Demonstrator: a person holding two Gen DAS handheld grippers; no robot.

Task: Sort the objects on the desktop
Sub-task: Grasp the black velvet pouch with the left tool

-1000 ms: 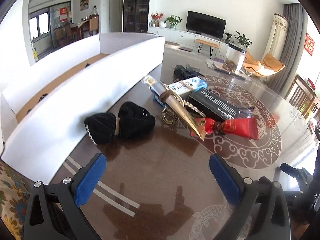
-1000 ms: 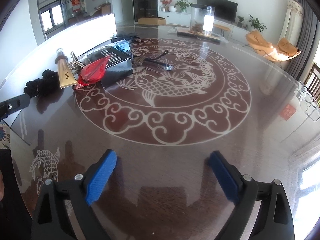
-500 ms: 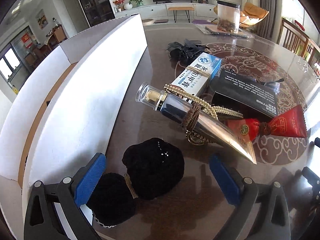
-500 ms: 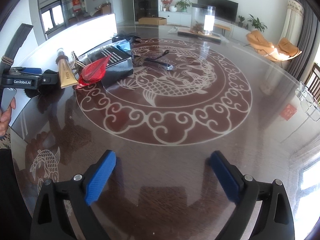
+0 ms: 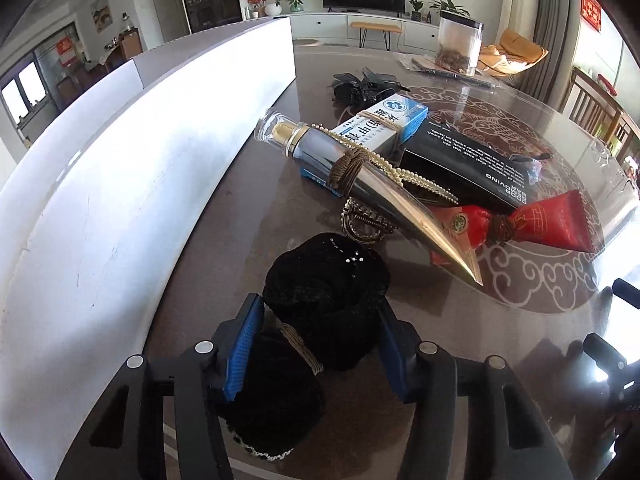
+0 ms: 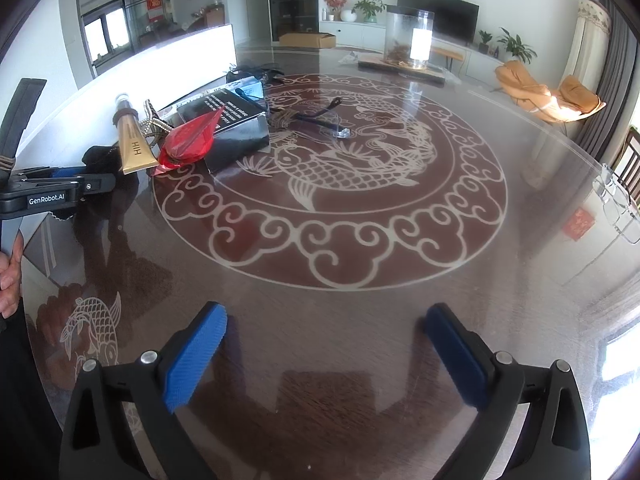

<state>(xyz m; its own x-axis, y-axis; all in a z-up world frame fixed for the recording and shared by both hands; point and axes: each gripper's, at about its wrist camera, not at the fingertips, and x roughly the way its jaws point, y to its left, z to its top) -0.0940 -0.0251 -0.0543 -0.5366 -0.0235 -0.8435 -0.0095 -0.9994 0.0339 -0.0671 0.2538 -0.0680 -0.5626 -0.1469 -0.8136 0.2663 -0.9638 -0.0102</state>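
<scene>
**Living-room surface, left claw closing round the black pouch**

Sunlit living room behind: a television on a low white cabinet, plants, orange chairs. Up front lies a glossy dark surface point(image 6: 360, 320) with a pale fish-and-cloud medallion, and a long white box wall point(image 5: 120, 200) runs along its left side.

Left claw point(image 5: 316, 344) points steeply down just beside the box wall. Its jaws have just been closing, and the black pouch point(image 5: 324, 300) now sits between the two blue pads; the pads point(image 5: 242, 348) lie against its sides, pinching it. A tan cord binds the pouch at the waist, so one lobe bulges ahead of the fingers and the other lies under the claw body. From the right wrist view the same claw point(image 6: 86, 180) comes in level from the left edge, with a hand point(image 6: 10, 276) on its grip at the picture's border.

Just beyond the pouch sits the pile: a gold tube point(image 5: 384, 196) wrapped with cord and a bead chain, tilted across a blue-white carton point(image 5: 384, 128) and a black box point(image 5: 472, 164), with a red sachet point(image 5: 520, 224) at its tip.

Right claw point(image 6: 324, 356) hangs tilted down over bare surface, jaws spread wide with nothing between them, well apart from the pile.
</scene>
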